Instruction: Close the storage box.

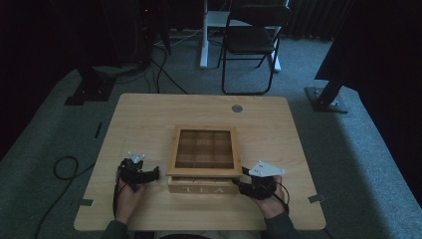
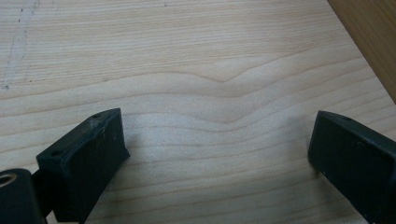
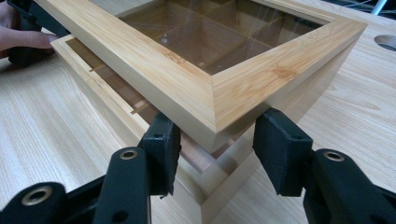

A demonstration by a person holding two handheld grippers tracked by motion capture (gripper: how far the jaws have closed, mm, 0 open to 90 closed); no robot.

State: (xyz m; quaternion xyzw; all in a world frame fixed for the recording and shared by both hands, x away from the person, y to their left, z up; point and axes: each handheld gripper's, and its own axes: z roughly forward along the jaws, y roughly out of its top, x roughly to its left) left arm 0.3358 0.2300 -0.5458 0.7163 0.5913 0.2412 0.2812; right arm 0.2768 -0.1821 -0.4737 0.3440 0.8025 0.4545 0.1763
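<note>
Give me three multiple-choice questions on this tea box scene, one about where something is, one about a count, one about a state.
1. Where are the right gripper's jaws?
A. either side of the lid corner
B. over the folding chair
C. inside a compartment

2. How many compartments show through the lid's glass?
A. four
B. six
C. nine

3. How does the lid sit on the tea box?
A. raised, with a gap at the front
B. shut flush
C. lying off on the table

Answers: 1 A, the right gripper view shows a jaw each side of the corner. 2 C, the high view shows a three-by-three grid. 3 A, the box rim shows under the lifted frame.
</note>
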